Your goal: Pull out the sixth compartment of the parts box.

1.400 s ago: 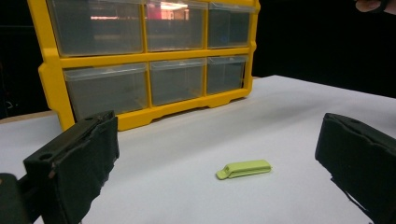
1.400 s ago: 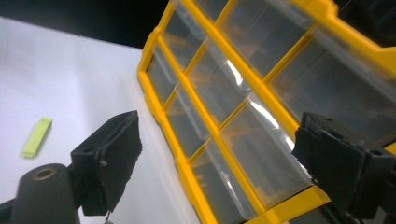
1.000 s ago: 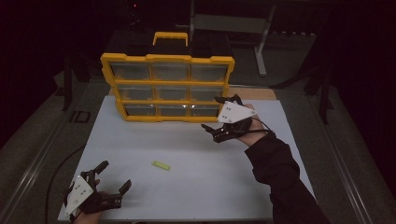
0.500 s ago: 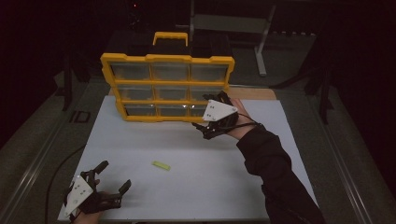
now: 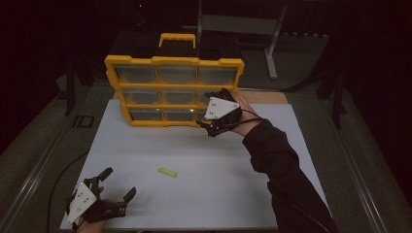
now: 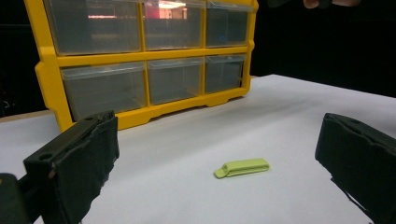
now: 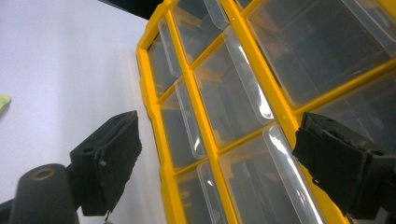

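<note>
Drawer organizer [image 5: 172,90], yellow frame, stands upright at the far edge of the white table [image 5: 194,194]; right gripper [image 5: 214,127] is at its lower right drawers, jaws spread.

Room around the table is dark; a metal stand is behind. The organizer's clear drawers [image 7: 233,107] look empty as far as the glare allows. Right gripper view: jaws wide apart, close to the drawer fronts, pinching nothing. Left gripper [image 5: 114,187] rests at the near left corner, jaws spread and empty. Small lime-green clip [image 6: 242,167] lies flat mid-table, well apart from both grippers, with nothing between it and the left gripper.
</note>
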`<action>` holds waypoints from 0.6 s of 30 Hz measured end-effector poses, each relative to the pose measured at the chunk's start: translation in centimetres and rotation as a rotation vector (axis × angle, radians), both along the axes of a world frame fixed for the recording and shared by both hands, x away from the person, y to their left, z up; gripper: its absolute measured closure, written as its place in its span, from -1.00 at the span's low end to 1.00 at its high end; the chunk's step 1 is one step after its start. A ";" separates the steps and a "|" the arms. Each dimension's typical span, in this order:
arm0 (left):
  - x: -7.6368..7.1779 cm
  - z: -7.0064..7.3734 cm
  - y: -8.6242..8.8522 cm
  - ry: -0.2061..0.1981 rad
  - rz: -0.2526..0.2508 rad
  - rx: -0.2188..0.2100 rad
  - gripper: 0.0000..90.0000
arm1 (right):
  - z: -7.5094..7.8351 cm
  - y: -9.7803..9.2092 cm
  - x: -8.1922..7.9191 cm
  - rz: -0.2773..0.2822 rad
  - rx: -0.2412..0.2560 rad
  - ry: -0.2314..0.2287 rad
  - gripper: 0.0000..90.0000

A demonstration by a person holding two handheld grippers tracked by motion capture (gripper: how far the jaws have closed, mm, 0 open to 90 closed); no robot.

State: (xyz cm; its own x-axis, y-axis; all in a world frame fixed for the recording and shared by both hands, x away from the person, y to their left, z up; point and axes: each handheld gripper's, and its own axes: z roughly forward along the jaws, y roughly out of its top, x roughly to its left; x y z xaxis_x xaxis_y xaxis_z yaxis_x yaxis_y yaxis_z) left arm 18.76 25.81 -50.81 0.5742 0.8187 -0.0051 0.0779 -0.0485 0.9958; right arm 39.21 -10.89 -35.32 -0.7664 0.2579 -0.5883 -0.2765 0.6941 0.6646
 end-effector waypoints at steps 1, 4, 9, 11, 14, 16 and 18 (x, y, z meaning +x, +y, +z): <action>0.0 0.0 0.0 0.000 0.001 -0.001 -0.99 | 0.0 0.0 0.2 -0.001 -0.005 -0.005 -0.70; 0.0 0.0 0.0 0.000 0.002 -0.002 -0.99 | -0.1 0.1 0.8 -0.001 -0.001 0.003 -0.70; -0.1 0.0 0.1 0.000 0.001 -0.003 -0.99 | -0.4 0.1 2.1 0.006 -0.006 0.002 -0.68; -0.1 0.0 0.1 0.001 0.002 -0.004 -0.99 | -0.5 0.1 2.6 0.020 -0.013 0.005 -0.66; -0.1 0.0 0.2 0.001 0.005 -0.008 -0.99 | -0.7 0.1 3.3 0.045 -0.023 0.003 -0.63; -0.1 0.0 0.3 0.001 0.007 -0.008 -0.99 | -0.8 0.2 3.8 0.050 -0.040 -0.014 -0.62; -0.1 0.0 0.3 0.002 0.008 -0.010 -0.99 | -0.8 0.3 4.1 0.053 -0.045 -0.025 -0.61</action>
